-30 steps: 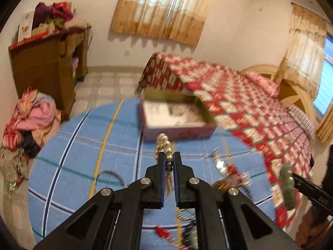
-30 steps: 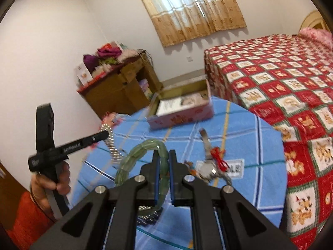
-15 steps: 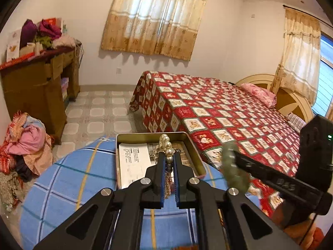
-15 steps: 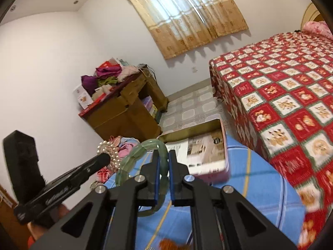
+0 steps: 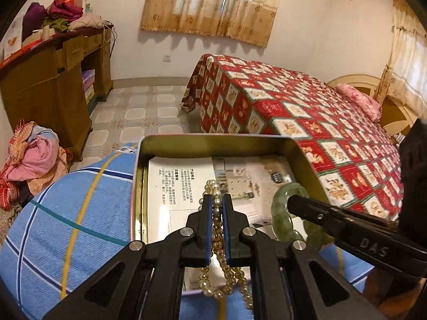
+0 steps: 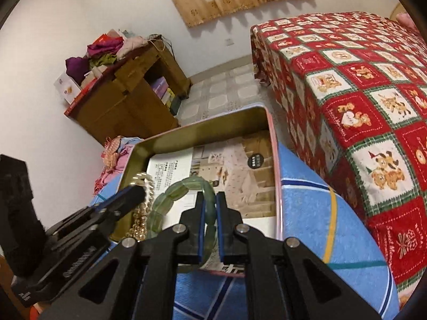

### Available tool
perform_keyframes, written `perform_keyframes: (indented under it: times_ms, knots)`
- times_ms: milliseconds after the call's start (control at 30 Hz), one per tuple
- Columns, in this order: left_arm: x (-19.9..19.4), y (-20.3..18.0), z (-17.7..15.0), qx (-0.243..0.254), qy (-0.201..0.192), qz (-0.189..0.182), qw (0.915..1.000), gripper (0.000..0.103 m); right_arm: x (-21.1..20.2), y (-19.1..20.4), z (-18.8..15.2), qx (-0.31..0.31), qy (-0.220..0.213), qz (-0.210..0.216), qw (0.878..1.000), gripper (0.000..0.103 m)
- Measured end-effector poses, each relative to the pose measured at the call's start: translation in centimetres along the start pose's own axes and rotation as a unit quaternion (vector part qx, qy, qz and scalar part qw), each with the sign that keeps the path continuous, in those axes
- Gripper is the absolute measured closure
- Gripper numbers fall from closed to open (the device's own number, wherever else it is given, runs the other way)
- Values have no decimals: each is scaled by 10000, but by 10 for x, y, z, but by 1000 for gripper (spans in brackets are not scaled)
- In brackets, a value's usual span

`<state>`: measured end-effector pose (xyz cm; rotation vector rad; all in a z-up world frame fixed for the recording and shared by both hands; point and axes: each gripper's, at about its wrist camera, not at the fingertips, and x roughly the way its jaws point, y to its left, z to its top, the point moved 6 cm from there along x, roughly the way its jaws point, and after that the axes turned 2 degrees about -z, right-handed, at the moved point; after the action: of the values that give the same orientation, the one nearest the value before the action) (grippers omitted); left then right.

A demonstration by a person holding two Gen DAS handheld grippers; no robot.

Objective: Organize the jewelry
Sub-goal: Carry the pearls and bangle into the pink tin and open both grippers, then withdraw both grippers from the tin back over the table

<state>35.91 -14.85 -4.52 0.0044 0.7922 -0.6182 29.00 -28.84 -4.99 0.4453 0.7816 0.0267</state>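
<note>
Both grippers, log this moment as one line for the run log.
left gripper: shut on pearls | right gripper: shut on jade bangle | both over open tin | nothing released yet

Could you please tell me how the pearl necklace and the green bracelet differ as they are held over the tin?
The pearl necklace is a limp strand of small cream beads dangling below the left gripper; the green bracelet is a ring of chunky translucent green segments that keeps its shape in the right gripper. The necklace hangs nearer the tin's left side, the bracelet nearer its right. Both are clamped above the paper-lined tin.
</note>
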Motion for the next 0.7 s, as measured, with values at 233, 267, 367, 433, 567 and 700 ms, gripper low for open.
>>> perform_keyframes:
  times_ms: [233, 267, 367, 433, 567, 700]
  knots:
    - [3, 11, 5, -289, -22, -50, 9996, 88, -9, 2, 8, 229, -120, 165, 9995, 58]
    - [0, 11, 7, -342, -23, -62, 9994, 79, -16, 3, 11, 249, -238, 172, 9993, 52]
    - [-15, 12, 16, -374, -202, -54, 9991, 25, -40, 3, 14, 230, -595, 34, 9980, 52]
    - [-28, 13, 22, -403, -337, -94, 9986, 23, -55, 5, 12, 270, -725, 77, 9970, 52]
    - [-53, 24, 17, -551, -313, 185, 9978, 23, -85, 12, 4, 252, -978, 63, 9949, 52]
    - [-88, 33, -9, -530, -299, 367, 9975, 23, -114, 17, -18, 233, -1159, -50, 9930, 52]
